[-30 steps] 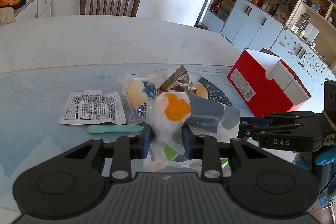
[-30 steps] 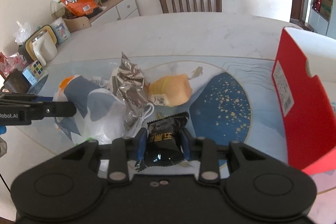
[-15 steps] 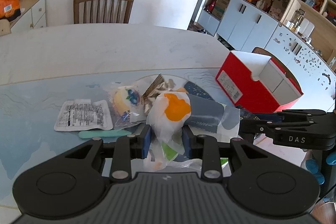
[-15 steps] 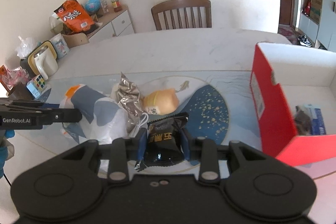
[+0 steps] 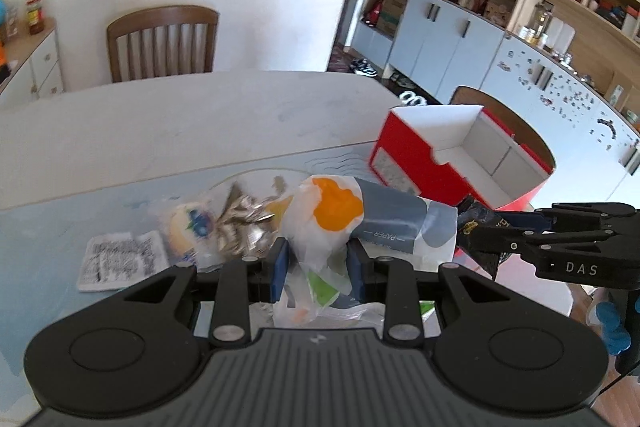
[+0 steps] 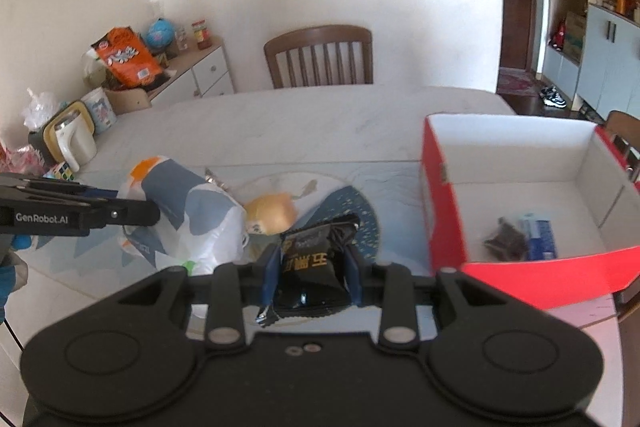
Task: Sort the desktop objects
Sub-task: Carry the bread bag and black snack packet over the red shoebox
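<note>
My left gripper is shut on a white, orange and grey-blue tissue pack, held above the table; the pack also shows in the right wrist view. My right gripper is shut on a black snack packet, lifted above the blue mat. The open red box stands to the right, with a dark packet and a blue-white packet inside; the box also shows in the left wrist view.
On the table lie a white printed sachet, a wrapped bun with blue print, a crumpled silver wrapper and a yellow bun. A wooden chair stands behind the table. A kettle sits at the left.
Both grippers have risen with their loads and shifted toward the red box, whose inside now shows. The items left on the table have not moved.
</note>
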The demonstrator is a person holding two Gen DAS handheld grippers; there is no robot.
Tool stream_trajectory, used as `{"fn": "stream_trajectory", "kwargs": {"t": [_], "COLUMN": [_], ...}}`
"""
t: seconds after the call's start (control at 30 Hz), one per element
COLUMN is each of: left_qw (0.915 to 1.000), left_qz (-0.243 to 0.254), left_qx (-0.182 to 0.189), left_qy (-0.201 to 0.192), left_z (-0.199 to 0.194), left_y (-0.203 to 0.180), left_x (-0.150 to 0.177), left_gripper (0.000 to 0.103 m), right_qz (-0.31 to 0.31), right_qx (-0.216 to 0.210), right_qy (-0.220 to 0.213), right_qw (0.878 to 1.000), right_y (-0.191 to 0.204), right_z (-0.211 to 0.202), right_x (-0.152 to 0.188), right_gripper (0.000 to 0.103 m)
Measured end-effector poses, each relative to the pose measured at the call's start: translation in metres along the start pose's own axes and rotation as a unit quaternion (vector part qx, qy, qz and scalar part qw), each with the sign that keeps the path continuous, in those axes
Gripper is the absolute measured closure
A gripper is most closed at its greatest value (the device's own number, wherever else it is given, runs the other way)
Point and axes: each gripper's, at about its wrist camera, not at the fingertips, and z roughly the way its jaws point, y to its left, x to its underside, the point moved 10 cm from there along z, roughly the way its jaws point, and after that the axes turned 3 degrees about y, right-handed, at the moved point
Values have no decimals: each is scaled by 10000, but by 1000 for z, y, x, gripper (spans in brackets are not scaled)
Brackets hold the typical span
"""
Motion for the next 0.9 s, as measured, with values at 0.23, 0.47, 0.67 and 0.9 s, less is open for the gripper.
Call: {"fn": "stream_trajectory", "kwargs": {"t": [0.23, 0.47, 0.67, 0.9], "left_qw": [9996, 9988, 9981, 9974], "left_qz": [232, 396, 508, 637], "left_qx": [153, 278, 332, 331], "left_qy": [-48, -100, -107, -65], "left_z": [9, 21, 32, 50], "left_y": [-36, -70, -97, -130], "left_x": [-17, -33, -43, -54], "left_gripper": [73, 73, 73, 73], "right_qz": [51, 104, 129, 167], "right_qx": [171, 322, 437, 542], "right_qy": [-159, -279, -342, -402], "right_qw": [9997, 9990, 9984, 9976], "right_y": [-29, -59, -88, -123], "right_z": [-20, -37, -46, -52], "right_x": [-5, -9, -12, -18], "right_gripper": [69, 69, 69, 69]}}
